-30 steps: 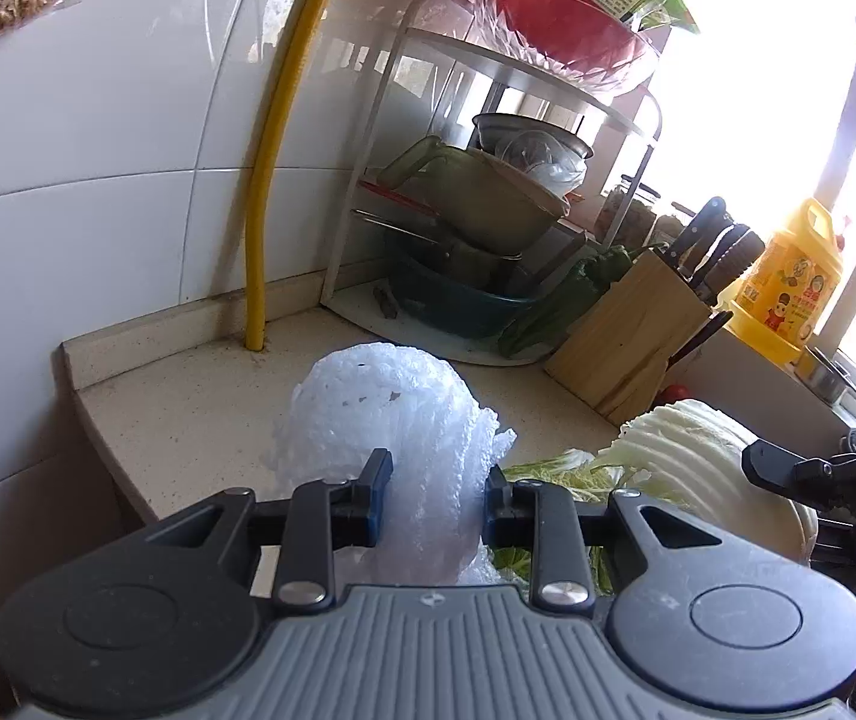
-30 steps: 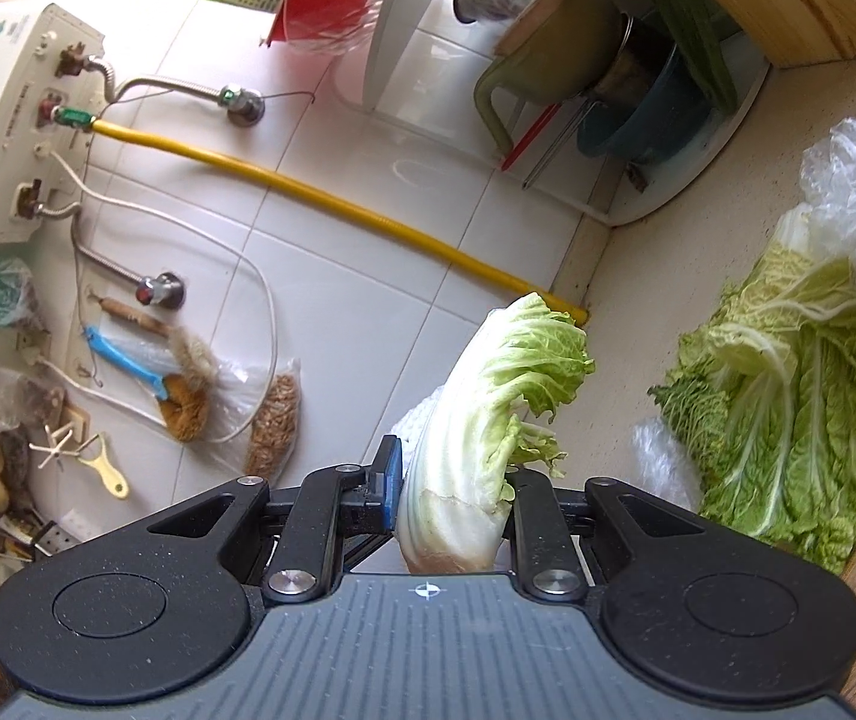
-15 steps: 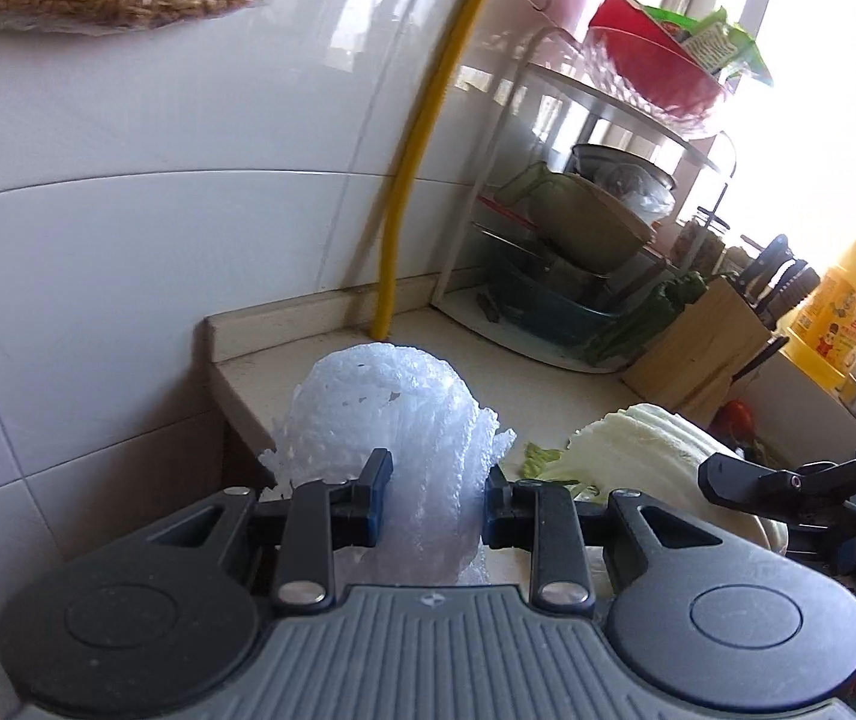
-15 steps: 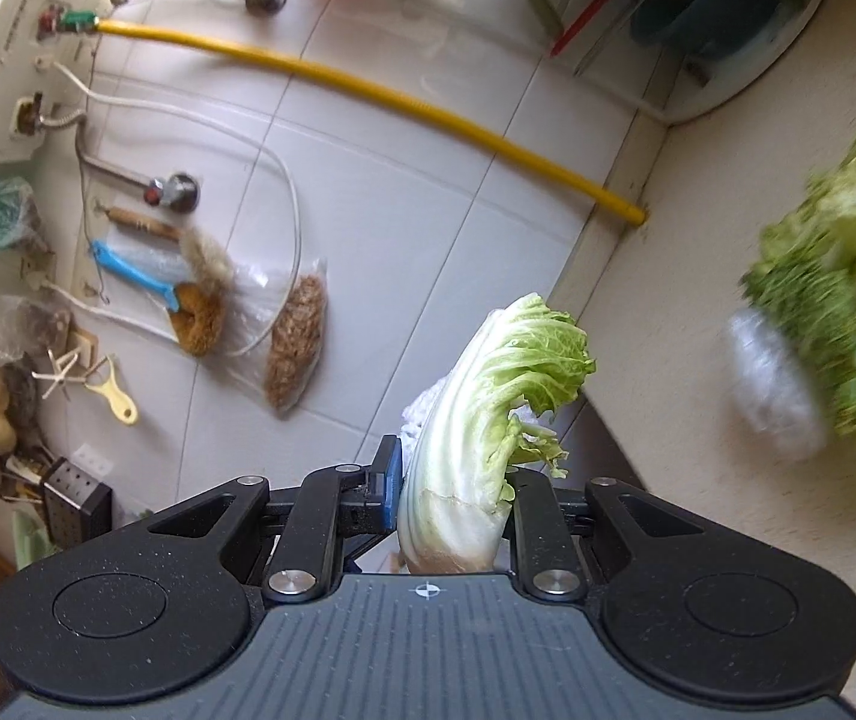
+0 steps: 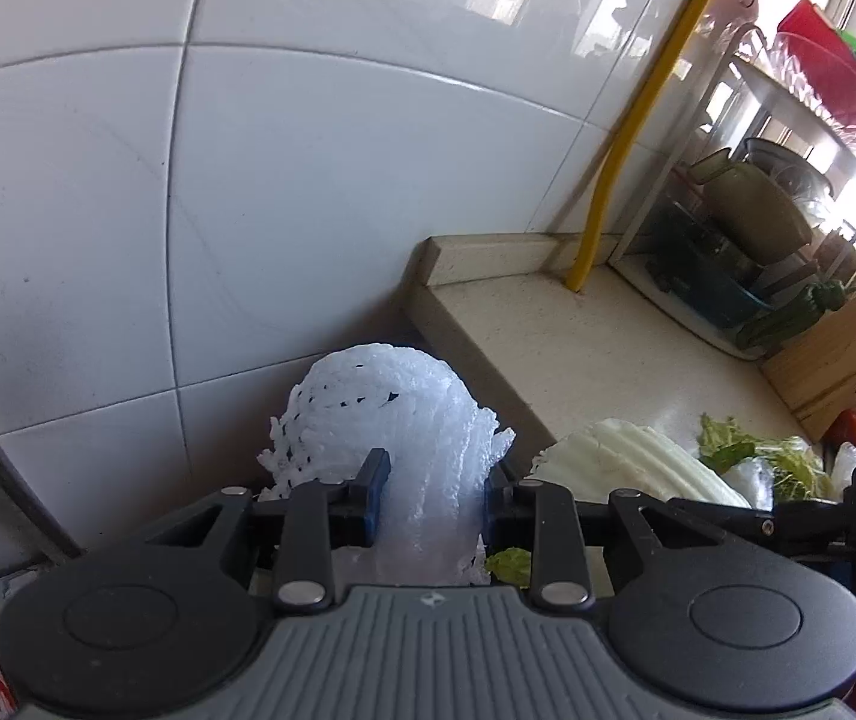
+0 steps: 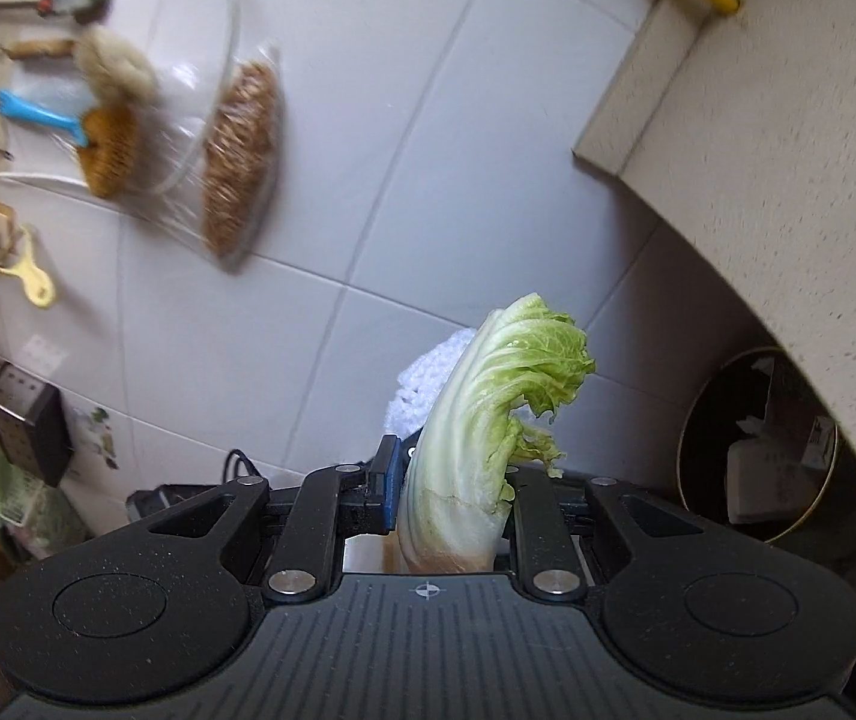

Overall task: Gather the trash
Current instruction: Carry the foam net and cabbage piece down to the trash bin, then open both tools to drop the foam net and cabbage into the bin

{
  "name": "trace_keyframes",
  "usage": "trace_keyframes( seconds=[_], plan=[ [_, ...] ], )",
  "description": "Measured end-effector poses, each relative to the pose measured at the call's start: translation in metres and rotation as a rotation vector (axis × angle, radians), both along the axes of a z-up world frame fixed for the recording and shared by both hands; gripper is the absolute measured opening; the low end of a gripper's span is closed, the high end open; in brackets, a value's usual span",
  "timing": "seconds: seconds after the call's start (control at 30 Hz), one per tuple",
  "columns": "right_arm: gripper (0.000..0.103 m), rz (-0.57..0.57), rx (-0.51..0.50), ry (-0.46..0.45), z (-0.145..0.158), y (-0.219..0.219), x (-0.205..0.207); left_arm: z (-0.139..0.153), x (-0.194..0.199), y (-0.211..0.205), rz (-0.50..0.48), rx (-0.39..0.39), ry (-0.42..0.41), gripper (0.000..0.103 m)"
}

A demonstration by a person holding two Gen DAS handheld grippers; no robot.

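Left gripper (image 5: 431,495) jaws pinching white foam net (image 5: 392,414); right gripper (image 6: 452,495) jaws pinching napa cabbage leaf (image 6: 488,420). Trash bin (image 6: 692,426) below counter edge (image 6: 746,276), right view. Centre both over bin mouth before opening jaws; release leaf low.

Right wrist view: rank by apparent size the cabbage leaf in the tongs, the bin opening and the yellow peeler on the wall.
1. Cabbage leaf, though nearness to the camera inflates it.
2. Bin opening, partly hidden by the counter, so the first two are unsure.
3. Yellow peeler, clearly smallest.
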State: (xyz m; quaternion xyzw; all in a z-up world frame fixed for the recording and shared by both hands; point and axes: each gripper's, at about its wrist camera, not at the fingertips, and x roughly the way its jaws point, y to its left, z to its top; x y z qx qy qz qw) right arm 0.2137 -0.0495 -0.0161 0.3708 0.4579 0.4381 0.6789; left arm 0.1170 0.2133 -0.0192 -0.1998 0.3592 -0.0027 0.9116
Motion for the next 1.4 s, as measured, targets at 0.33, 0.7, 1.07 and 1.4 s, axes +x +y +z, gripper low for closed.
trace_keyframes(
  seconds=[0.33,0.7,1.07,1.4],
  plan=[
    [0.027,0.069,-0.172,0.038,-0.050,0.065,0.015,-0.064,0.057,0.022,-0.034,0.005,0.218,0.037],
    [0.062,0.043,-0.337,0.109,-0.129,0.099,0.041,-0.116,0.101,0.029,-0.059,-0.023,0.395,0.056],
    [0.066,0.099,-0.576,0.013,-0.166,0.133,0.045,-0.170,0.154,0.006,-0.151,0.063,0.600,0.081],
    [0.067,0.204,-0.742,-0.092,-0.188,0.166,0.043,-0.200,0.172,0.020,-0.082,-0.008,0.666,0.085]
  ],
)
